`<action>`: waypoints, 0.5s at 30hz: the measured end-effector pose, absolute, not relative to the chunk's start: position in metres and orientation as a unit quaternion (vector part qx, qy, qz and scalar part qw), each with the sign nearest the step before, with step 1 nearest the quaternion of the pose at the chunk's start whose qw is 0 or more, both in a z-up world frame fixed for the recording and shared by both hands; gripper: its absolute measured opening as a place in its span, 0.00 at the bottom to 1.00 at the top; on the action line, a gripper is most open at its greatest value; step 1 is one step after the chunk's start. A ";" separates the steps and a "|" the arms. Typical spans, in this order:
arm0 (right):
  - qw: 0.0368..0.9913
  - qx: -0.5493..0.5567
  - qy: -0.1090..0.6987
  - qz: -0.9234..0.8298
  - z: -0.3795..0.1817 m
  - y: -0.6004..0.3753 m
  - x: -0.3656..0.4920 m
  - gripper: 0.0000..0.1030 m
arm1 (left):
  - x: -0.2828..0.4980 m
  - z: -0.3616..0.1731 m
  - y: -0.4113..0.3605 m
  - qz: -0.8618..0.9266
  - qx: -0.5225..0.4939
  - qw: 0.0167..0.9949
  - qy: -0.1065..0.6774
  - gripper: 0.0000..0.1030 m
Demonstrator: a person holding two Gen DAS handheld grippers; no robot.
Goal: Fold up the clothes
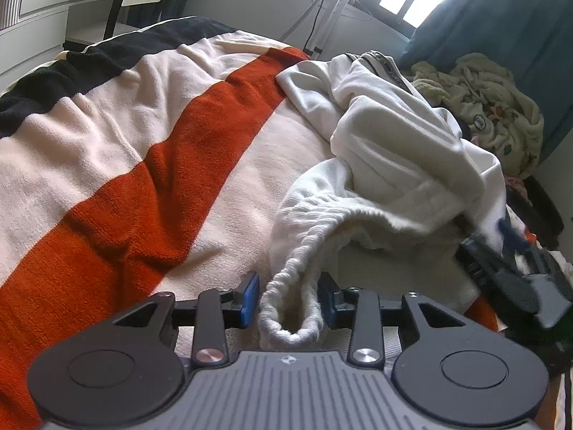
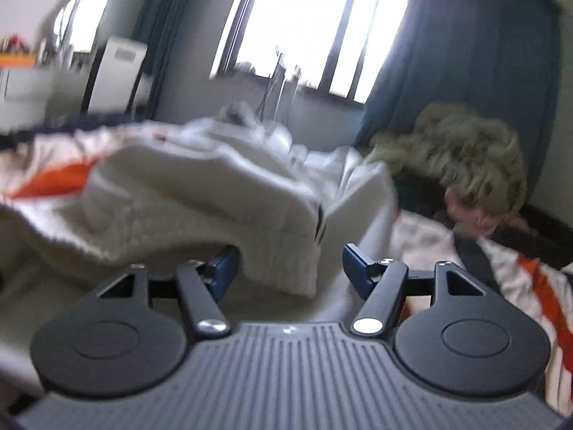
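the white garment [image 1: 386, 165] lies crumpled on the bed, on a striped blanket [image 1: 150, 165] of cream, orange and black, toward the blanket's right side; its ribbed hem [image 1: 286, 308] trails down to the left gripper [image 1: 289, 295], bunched into a loop between the two blue fingers [image 1: 250, 292]; the fingers stand partly apart with a sliver of gap on each side of the ribbing, so they look to bracket the hem rather than pinch it, and i judge the cloth is loose there, though contact on the right pad is hard to rule out; the gripper tilts down at the bed, which suits setting an edge flat.

the right gripper [image 2: 290, 267] shows in its own blurred view, nearly level and low over the bed; its fingers [image 2: 354, 267] are wide apart; a thick fold of the garment [image 2: 200, 193] hangs between them, close to the left finger and clear of the right one, so nothing is clamped; the same gripper appears as a dark smear at the right edge of the left view.

a second pile of pale printed clothes [image 1: 490, 107] waits by the blue curtain [image 1: 501, 18], apart from the garment, probably kept aside for later; the folding itself seems barely begun, since the garment is still a heap.
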State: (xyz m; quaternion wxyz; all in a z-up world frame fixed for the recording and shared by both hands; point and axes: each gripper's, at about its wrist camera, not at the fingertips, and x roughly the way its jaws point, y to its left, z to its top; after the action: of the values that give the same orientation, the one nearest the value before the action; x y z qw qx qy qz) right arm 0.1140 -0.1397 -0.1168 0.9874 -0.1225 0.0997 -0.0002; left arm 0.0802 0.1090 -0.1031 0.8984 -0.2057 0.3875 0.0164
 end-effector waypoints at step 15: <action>0.978 -0.153 0.127 0.066 -0.116 -0.142 0.124 0.65 | 0.084 -0.103 0.108 0.032 -0.216 0.900 0.377 0.38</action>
State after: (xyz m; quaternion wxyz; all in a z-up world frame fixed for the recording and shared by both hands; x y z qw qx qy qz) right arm 0.1243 -0.1424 -0.1158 0.9778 -0.1527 0.1270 0.0664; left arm 0.0837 0.1078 -0.1033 0.9002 -0.2160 0.3769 0.0321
